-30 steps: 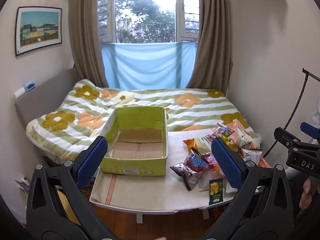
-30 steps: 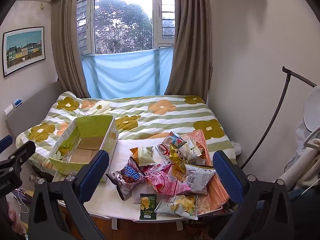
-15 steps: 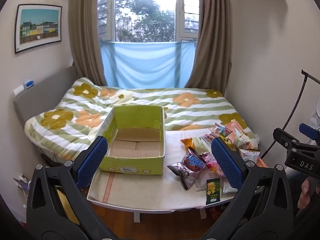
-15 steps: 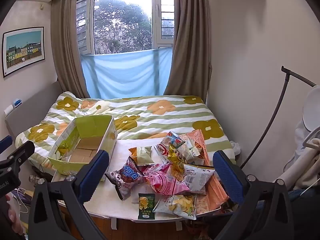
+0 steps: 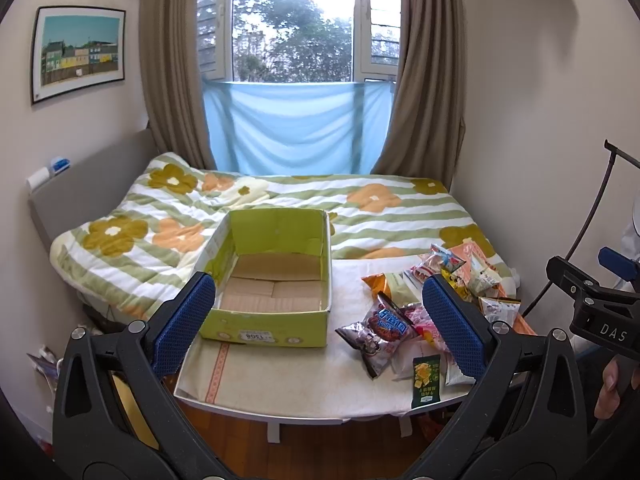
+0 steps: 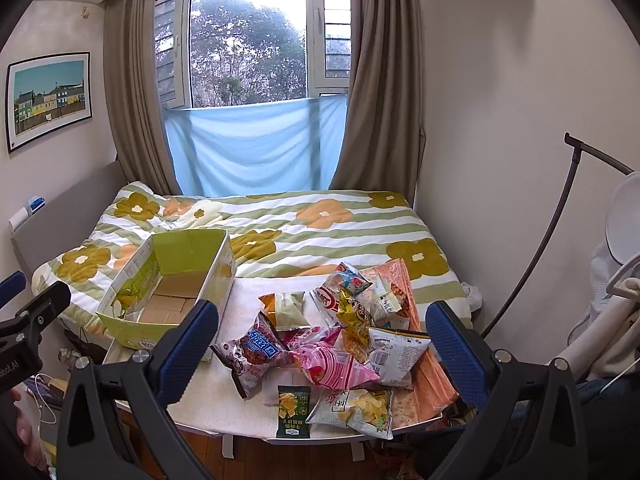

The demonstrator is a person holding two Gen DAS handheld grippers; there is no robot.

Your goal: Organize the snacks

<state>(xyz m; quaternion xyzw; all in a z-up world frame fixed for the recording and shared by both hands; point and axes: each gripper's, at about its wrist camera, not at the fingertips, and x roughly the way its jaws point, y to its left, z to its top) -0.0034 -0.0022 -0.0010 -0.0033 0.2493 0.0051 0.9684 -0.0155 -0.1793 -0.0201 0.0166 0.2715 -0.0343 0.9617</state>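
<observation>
An open, empty green cardboard box (image 5: pixel 272 280) (image 6: pixel 172 284) stands on the left of a small white table (image 5: pixel 288 380) (image 6: pixel 240 412). A pile of snack bags (image 6: pixel 344 336) (image 5: pixel 424 312) lies on the table's right half: a dark bag with blue label (image 6: pixel 256 352), a pink bag (image 6: pixel 332 364), a small dark green packet (image 6: pixel 294 412) near the front edge. My left gripper (image 5: pixel 320 320) is open and empty, held back in front of the table. My right gripper (image 6: pixel 320 344) is open and empty, also short of the table.
A bed with a flowered green-striped quilt (image 5: pixel 304 208) lies behind the table, under a window with brown curtains (image 5: pixel 424 80). Walls close in left and right. A dark curved stand (image 6: pixel 556 232) is at the right. Wooden floor (image 5: pixel 320 448) shows below the table.
Both grippers have drawn slightly back and up from the table; the box and snacks look a little smaller and lower. Nothing on the table has moved.
</observation>
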